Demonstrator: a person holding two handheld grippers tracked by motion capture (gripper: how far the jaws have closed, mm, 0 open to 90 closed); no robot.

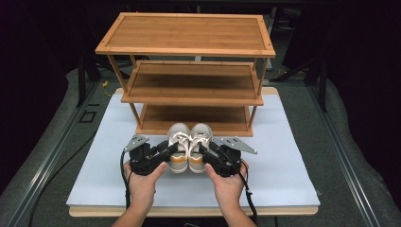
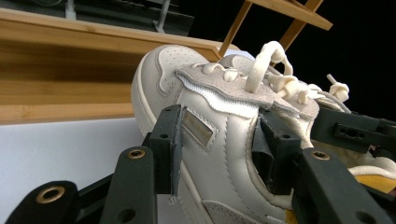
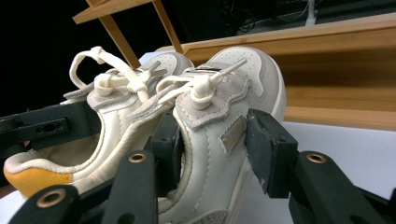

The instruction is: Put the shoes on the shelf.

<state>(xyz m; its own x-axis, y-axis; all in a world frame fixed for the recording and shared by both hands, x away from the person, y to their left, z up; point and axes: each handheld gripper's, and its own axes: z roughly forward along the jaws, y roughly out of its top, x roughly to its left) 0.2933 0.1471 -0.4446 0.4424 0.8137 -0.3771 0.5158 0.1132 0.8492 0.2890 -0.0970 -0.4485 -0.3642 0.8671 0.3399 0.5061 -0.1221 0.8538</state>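
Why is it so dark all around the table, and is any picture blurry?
High view: light falls on the white table and wooden rack, the room behind stays black. Left gripper view: the left shoe is sharp, the rack soft. Right gripper view: the right shoe is clear, the background dim.

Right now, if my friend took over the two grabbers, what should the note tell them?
Left gripper: shut on the left shoe, one jaw inside the opening, one on its outer side.
Right gripper: shut on the right shoe the same way.
Where: the pair sits side by side, toes toward the bamboo rack, just before its bottom shelf on the white board.
Done: both shoes gripped.
Left: probably set them on a shelf, then let go.
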